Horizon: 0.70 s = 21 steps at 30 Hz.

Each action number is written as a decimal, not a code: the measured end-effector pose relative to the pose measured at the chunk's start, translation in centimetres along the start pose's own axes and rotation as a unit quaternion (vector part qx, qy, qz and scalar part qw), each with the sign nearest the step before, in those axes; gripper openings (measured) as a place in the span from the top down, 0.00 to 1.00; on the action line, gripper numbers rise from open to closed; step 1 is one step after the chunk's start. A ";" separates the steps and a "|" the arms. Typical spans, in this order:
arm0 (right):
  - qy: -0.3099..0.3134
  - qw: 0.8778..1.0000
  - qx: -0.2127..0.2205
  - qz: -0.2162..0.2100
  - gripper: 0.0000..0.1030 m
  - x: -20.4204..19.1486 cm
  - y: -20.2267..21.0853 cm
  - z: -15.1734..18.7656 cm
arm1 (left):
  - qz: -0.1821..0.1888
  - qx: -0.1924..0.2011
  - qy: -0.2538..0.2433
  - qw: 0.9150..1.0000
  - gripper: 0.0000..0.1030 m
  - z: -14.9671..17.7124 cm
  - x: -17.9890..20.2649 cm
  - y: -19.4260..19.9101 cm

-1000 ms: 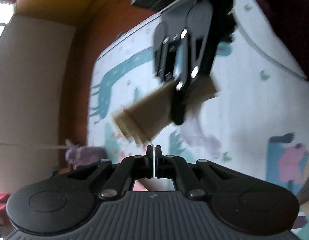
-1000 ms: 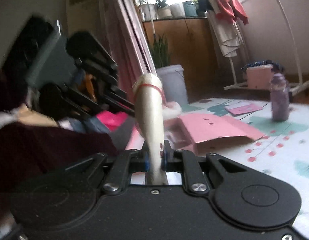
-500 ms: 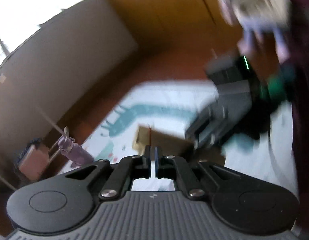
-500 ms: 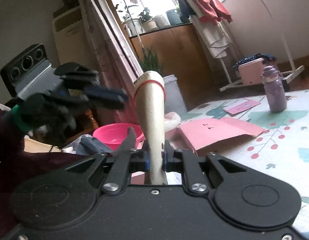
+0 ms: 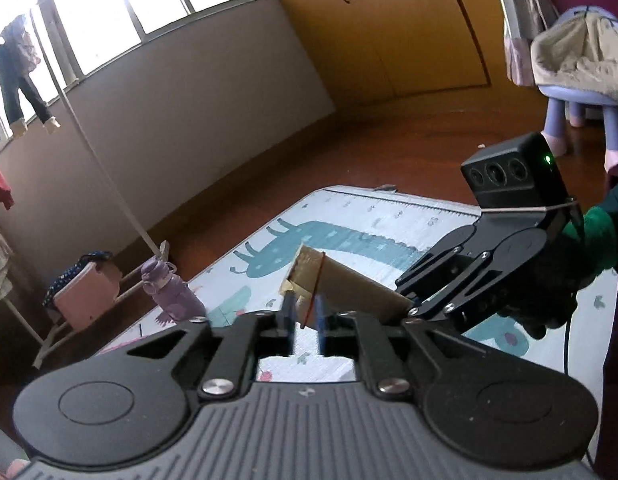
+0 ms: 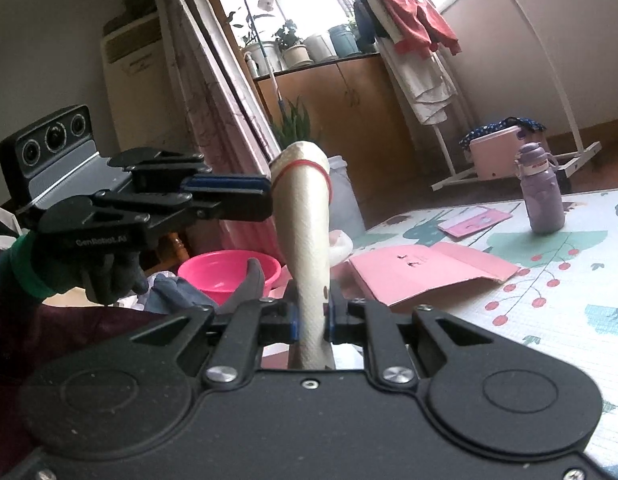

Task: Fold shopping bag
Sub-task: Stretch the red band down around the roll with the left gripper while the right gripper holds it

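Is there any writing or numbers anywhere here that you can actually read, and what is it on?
"GenRobot.AI": white letters on the side of the left tool, small but readable.
Ruler-like numbers along the play mat edge: too small to read.
Red band label on the purple bottle: blurred, unreadable.
Rolled bag held in the right tool: no text visible.

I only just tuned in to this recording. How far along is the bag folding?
Mostly done: the beige shopping bag is already rolled into a tight bundle with a red rubber band around its far end. The right gripper is clamping it; the left gripper, jaws apart, sits at the banded tip. Left: release and set it down.
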State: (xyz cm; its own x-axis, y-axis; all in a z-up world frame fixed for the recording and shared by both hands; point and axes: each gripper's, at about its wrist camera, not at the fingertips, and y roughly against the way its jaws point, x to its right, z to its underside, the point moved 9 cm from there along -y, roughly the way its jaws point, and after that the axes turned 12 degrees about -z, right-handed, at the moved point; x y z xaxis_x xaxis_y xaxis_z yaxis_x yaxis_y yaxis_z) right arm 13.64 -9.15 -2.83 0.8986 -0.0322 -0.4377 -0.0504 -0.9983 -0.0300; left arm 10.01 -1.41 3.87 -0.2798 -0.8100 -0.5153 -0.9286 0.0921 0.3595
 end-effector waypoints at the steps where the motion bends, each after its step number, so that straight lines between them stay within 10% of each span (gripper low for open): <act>1: 0.004 1.000 -0.002 0.001 0.88 0.0 0.0 0.0 | 0.003 0.002 0.002 1.000 0.59 -0.1 0.0 0.0; 3: 0.007 1.000 -0.003 -0.002 0.88 -0.1 0.0 -0.1 | 0.005 0.005 -0.005 1.000 0.60 -0.1 0.2 0.0; 6: 0.005 1.000 -0.002 -0.002 0.88 -0.1 0.1 -0.1 | -0.003 0.002 -0.019 1.000 0.88 -0.2 0.2 -0.1; 21: 0.045 0.998 -0.034 0.004 0.88 -1.0 -0.3 0.3 | -0.011 -0.024 -0.122 0.992 0.99 0.7 2.8 -0.5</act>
State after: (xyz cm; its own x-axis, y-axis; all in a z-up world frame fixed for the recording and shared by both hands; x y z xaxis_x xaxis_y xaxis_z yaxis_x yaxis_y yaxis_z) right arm 12.66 -8.80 -2.61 0.9338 -0.0415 -0.3553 -0.0311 -0.9989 0.0350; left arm 9.46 -3.32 1.66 -0.3156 -0.6471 -0.6940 -0.9243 0.0443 0.3791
